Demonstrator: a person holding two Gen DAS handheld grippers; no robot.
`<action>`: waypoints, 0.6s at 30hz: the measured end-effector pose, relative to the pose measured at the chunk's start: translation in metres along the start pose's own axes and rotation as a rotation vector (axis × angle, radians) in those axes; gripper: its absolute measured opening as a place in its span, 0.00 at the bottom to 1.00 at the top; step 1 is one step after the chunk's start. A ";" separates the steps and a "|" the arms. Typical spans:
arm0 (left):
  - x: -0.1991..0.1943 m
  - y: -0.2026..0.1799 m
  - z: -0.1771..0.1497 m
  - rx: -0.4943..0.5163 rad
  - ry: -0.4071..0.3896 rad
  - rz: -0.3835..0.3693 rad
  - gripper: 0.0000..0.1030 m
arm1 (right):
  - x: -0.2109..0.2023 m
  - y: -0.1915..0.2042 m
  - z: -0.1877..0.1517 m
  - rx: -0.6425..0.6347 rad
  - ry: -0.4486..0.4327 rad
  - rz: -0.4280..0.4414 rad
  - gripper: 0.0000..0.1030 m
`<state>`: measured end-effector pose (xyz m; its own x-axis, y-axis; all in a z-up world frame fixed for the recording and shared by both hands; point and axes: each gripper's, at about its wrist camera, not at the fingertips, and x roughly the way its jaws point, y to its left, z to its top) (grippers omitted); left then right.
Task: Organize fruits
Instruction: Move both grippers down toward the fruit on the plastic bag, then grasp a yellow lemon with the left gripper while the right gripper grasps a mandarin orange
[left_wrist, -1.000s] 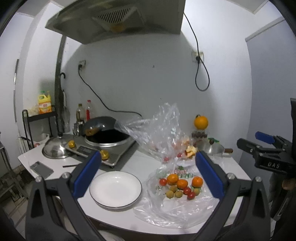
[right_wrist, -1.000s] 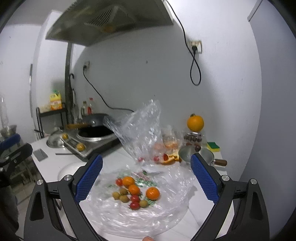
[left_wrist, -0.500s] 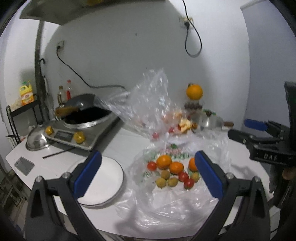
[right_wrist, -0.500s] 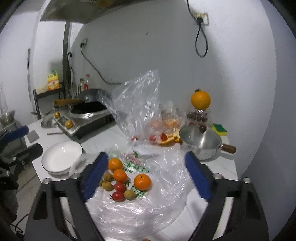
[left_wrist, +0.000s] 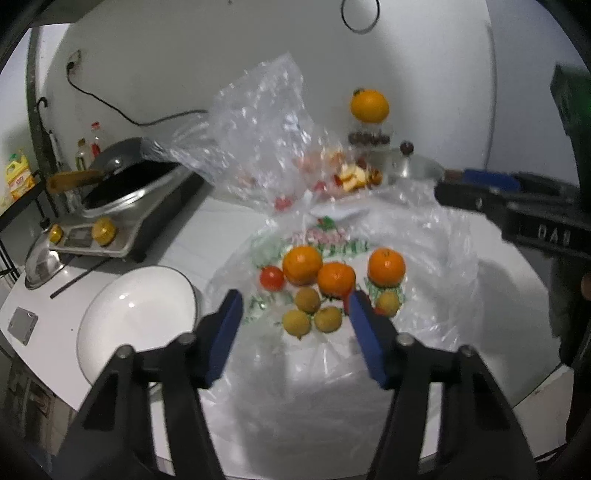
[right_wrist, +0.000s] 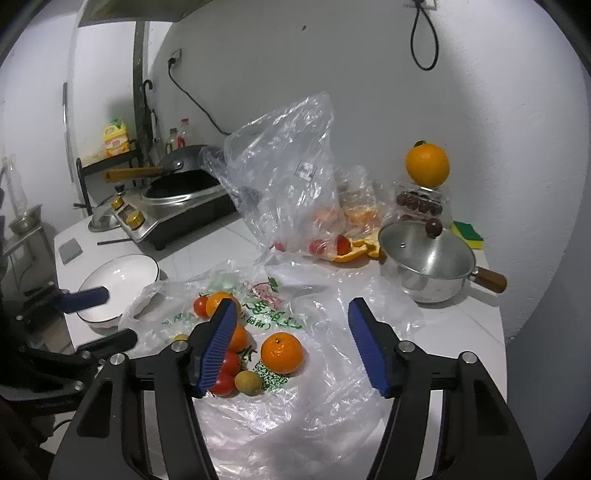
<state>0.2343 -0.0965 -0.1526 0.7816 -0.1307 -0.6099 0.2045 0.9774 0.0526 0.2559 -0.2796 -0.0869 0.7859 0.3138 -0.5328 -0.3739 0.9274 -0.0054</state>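
White counter (right_wrist: 207, 254): both tongs narrowing, nothing pinched, over green-printed bag (right_wrist: 258, 317), writing unreadable

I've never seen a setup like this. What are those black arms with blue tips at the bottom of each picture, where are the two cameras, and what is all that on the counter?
There is no robot here: a person carries a hand-held gripper in each hand, and each one has a wide-angle camera looking forward along its two blue-padded jaws. One picture comes from the left gripper, the other from the right gripper. Each also shows in the other's view, at the side.

On the white counter lies a flattened clear plastic bag with small fruit on it: oranges, red tomatoes and small yellow-brown fruits. Beside it stands an empty white bowl. Behind are a cooker with a wok and a steel pot.

Both sets of jaws are closing, but nothing is held.
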 end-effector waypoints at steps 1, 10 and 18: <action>0.005 -0.001 -0.002 0.004 0.013 -0.005 0.55 | 0.004 -0.001 0.000 0.001 0.009 0.006 0.57; 0.042 -0.006 -0.013 0.022 0.103 -0.036 0.40 | 0.031 -0.006 -0.010 0.008 0.063 0.036 0.50; 0.068 0.002 -0.018 0.019 0.158 -0.028 0.35 | 0.056 -0.008 -0.017 0.003 0.126 0.064 0.50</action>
<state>0.2768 -0.1009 -0.2083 0.6736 -0.1288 -0.7278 0.2375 0.9702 0.0481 0.2944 -0.2730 -0.1310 0.6925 0.3444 -0.6339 -0.4198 0.9070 0.0340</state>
